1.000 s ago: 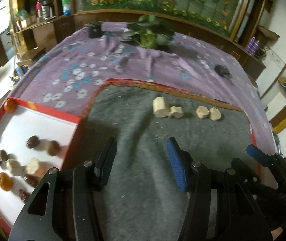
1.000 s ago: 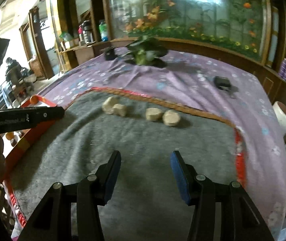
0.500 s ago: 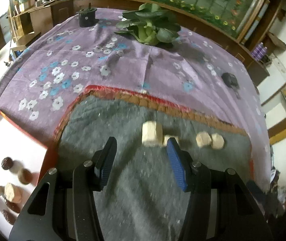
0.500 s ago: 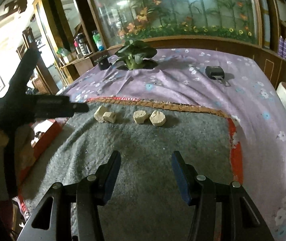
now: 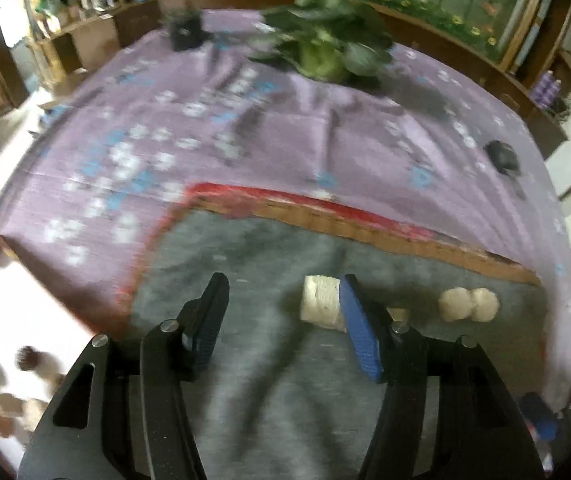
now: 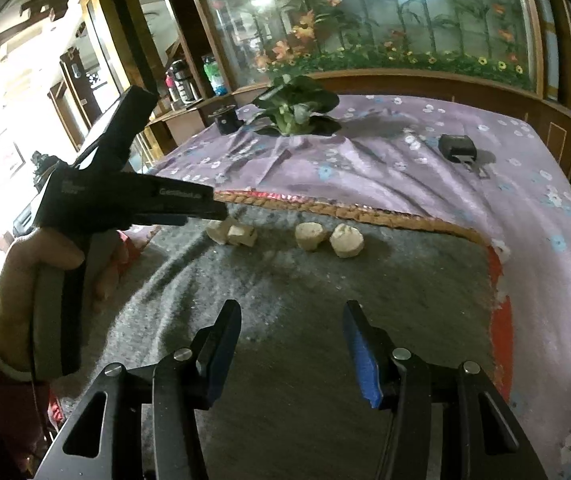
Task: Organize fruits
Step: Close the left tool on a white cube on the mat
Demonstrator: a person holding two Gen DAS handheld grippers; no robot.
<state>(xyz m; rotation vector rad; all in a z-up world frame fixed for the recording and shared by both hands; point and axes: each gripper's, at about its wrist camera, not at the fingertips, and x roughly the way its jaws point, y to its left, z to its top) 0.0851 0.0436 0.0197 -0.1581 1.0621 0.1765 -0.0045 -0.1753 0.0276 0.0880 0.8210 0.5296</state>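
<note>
Forward and rightward the left tool (image 5: 281, 312) has swung since a second ago: the white tray (image 5: 25, 312) has slid toward the left edge of its view and the pale chunks now sit at its fingertips. Its jaws stand wide with nothing between them; the nearest chunk (image 5: 319, 300) lies on the grey mat (image 5: 265, 400), touching or just beside the inner face of the blue pad (image 5: 359, 336). A smaller piece is half hidden behind that pad, and two more chunks (image 5: 468, 305) lie to the right, touching each other. The right tool (image 6: 291, 344) hovers low over the mat, jaws also wide and empty, well short of the row. The chunk looks light, firm and dry-cut, perhaps crumbly at the edges, so a gentle squeeze across its flat sides seems wise, once the tool is centred.
</note>
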